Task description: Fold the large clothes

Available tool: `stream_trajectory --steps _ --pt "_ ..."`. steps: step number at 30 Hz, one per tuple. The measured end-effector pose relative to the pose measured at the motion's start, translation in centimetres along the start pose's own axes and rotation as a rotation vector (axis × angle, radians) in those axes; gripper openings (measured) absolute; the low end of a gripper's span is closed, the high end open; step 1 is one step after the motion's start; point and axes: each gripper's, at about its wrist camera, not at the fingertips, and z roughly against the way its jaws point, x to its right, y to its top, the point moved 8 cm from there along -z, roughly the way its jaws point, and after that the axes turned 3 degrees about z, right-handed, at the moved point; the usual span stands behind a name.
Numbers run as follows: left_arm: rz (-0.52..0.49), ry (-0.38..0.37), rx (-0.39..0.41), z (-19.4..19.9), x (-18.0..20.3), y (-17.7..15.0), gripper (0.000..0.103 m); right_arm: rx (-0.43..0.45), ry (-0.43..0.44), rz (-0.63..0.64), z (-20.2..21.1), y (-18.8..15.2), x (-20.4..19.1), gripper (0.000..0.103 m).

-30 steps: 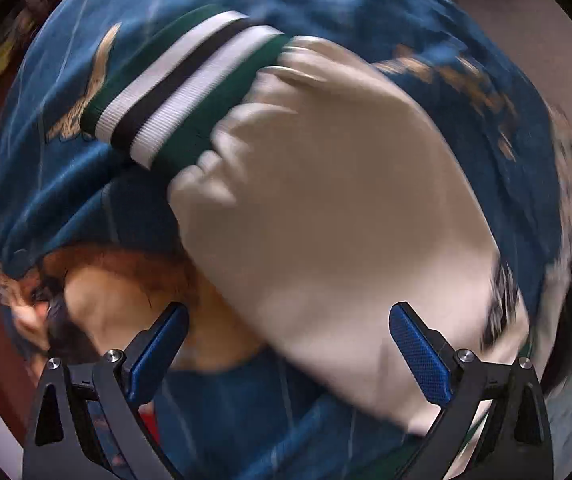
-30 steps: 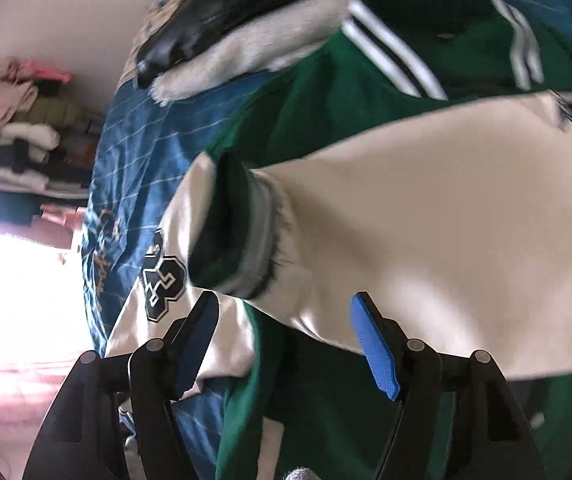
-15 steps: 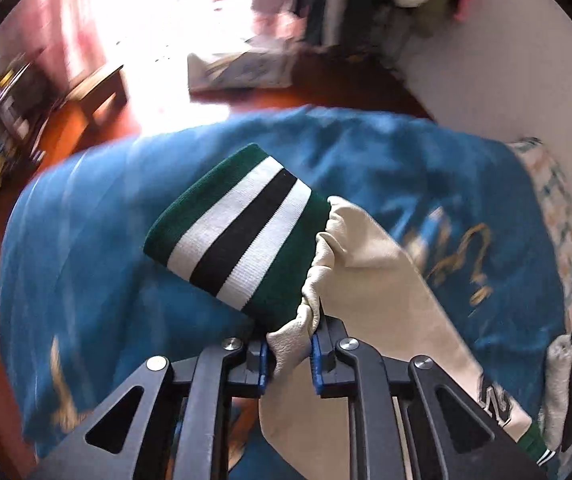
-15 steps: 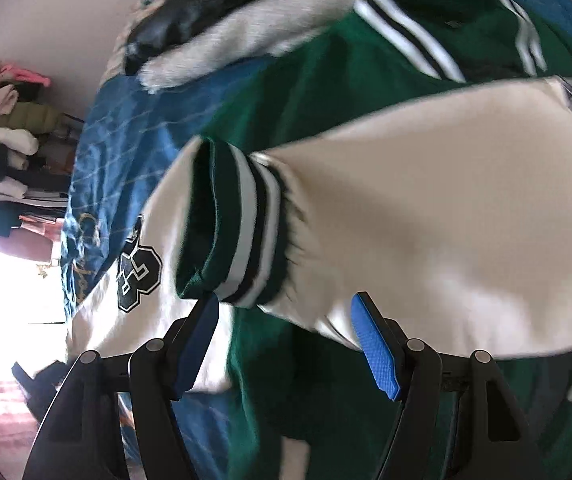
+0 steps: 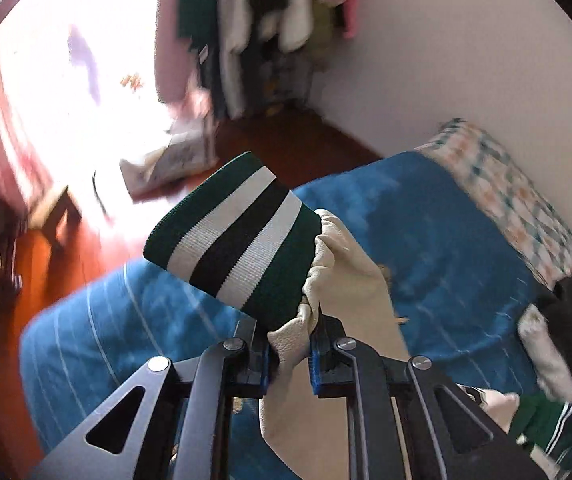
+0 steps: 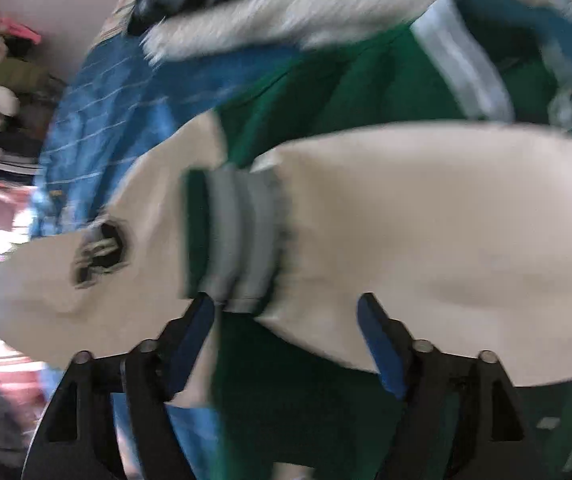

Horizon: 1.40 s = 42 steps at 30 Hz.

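A green varsity jacket [image 6: 326, 92] with cream sleeves lies on a blue bedspread [image 5: 426, 248]. My left gripper [image 5: 291, 340] is shut on the cream sleeve [image 5: 350, 280] just behind its striped green, white and black cuff [image 5: 234, 240], holding it raised above the bed. My right gripper [image 6: 286, 312] is open, just above the other cream sleeve [image 6: 426, 240] and its striped cuff [image 6: 234, 236], which lie across the green body. The right wrist view is blurred.
A black and white fur-trimmed garment [image 5: 566, 320] lies at the bed's right; it also shows in the right wrist view [image 6: 286, 12]. A patterned quilt [image 5: 518, 200] runs along the wall. Hanging clothes [image 5: 270, 20] and a low stool [image 5: 52, 212] stand beyond the bed.
My left gripper shut on the cream sleeve near its cuff and lifted it up off the bed. My right gripper stayed open and moved closer over the other sleeve's cuff.
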Motion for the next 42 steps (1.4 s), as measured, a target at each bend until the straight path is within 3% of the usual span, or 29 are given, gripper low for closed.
stream_trajectory --steps 2,4,8,12,20,24,26,30,32,34,35,39,42 --pt "-0.081 -0.030 0.055 2.9 3.2 0.5 0.010 0.038 -0.157 0.036 1.1 0.1 2.0 0.089" --pt "-0.160 -0.055 0.092 5.2 6.3 0.6 0.010 0.032 -0.228 0.054 1.0 -0.1 3.4 0.089" --pt "-0.325 -0.144 0.146 9.6 13.9 -0.8 0.010 0.023 -0.246 0.008 1.1 -0.4 6.8 0.089" --pt "-0.466 -0.259 0.114 13.0 22.0 -5.0 0.009 0.041 -0.228 -0.073 2.5 -0.9 10.9 0.089" --pt "-0.648 -0.541 -0.019 21.3 38.4 -18.2 0.009 0.031 -0.207 -0.326 6.5 -5.9 26.1 0.089" --pt "-0.716 -0.665 -0.139 24.5 45.7 -26.9 0.009 0.021 -0.235 -0.430 8.6 -9.5 34.5 0.089" --pt "-0.783 -0.692 -0.187 25.7 48.7 -32.2 0.010 0.012 -0.246 -0.465 9.6 -11.4 37.9 0.089" --pt "-0.889 -0.668 -0.281 25.5 51.7 -40.5 0.015 -0.023 -0.232 -0.499 10.4 -14.7 42.4 0.089" --pt "-0.986 -0.600 -0.309 24.4 52.1 -44.2 0.026 -0.030 -0.210 -0.513 10.4 -15.7 43.9 0.089" --pt "-1.013 -0.609 -0.338 24.0 51.6 -45.5 0.083 -0.027 -0.156 -0.533 10.9 -16.9 45.1 0.089" --pt "-1.008 -0.621 -0.345 24.0 51.5 -45.7 0.090 -0.022 -0.127 -0.541 11.3 -17.3 45.6 0.089" --pt "-0.990 -0.603 -0.296 24.7 49.5 -43.5 0.092 -0.012 -0.061 -0.537 12.6 -18.4 47.0 0.089" --pt "-0.933 -0.488 -0.281 23.6 44.4 -40.1 0.092 -0.040 -0.009 -0.491 12.4 -18.2 46.1 0.089"
